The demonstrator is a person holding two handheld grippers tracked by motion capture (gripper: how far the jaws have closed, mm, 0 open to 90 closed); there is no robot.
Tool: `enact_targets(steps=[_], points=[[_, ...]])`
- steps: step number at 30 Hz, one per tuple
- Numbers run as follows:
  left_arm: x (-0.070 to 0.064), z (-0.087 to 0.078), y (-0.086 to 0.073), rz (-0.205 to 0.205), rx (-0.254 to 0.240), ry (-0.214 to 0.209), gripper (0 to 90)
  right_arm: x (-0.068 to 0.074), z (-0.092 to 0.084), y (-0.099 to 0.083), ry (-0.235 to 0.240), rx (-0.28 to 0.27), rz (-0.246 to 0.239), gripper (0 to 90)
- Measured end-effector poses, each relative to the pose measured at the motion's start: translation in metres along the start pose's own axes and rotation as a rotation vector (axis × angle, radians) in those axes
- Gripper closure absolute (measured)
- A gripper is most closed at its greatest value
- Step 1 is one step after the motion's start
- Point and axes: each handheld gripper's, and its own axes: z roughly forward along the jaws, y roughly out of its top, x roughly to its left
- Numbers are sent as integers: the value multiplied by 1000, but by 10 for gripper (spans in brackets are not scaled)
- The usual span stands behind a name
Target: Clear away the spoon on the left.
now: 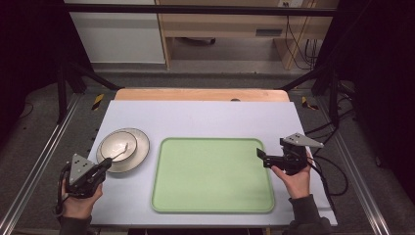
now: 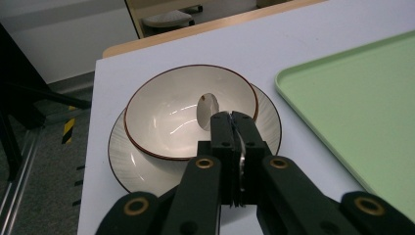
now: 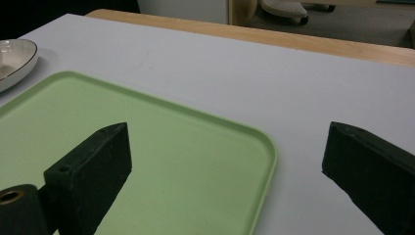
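Observation:
A white bowl (image 1: 116, 143) (image 2: 166, 110) with a brown rim sits on a white plate (image 1: 141, 147) (image 2: 122, 159) at the table's left. A metal spoon (image 1: 120, 153) (image 2: 208, 107) rests with its head inside the bowl. My left gripper (image 1: 106, 164) (image 2: 231, 118) is shut on the spoon's handle at the bowl's near rim. An empty green tray (image 1: 210, 176) (image 2: 357, 107) (image 3: 147, 142) lies in the middle. My right gripper (image 1: 260, 155) (image 3: 225, 142) is open over the tray's right edge, with nothing between its jaws.
The white table top (image 1: 205, 117) has a wooden strip along its far edge (image 1: 200, 95). Black frame posts and cables (image 1: 333, 127) stand to the right of the table. The edge of the plate (image 3: 14, 58) appears at the far left in the right gripper view.

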Motion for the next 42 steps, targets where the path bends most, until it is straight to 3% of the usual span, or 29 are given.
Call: enact_targets(steps=[11, 24, 42], points=[[-1, -6, 3, -13, -32, -8, 888, -1, -1, 1, 1, -5, 7, 47], [-4, -17, 10, 6, -78, 2, 888, -1, -2, 1, -3, -6, 1, 48], [-15, -28, 18, 37, -133, -17, 888, 0, -1, 1, -1, -5, 2, 50]])
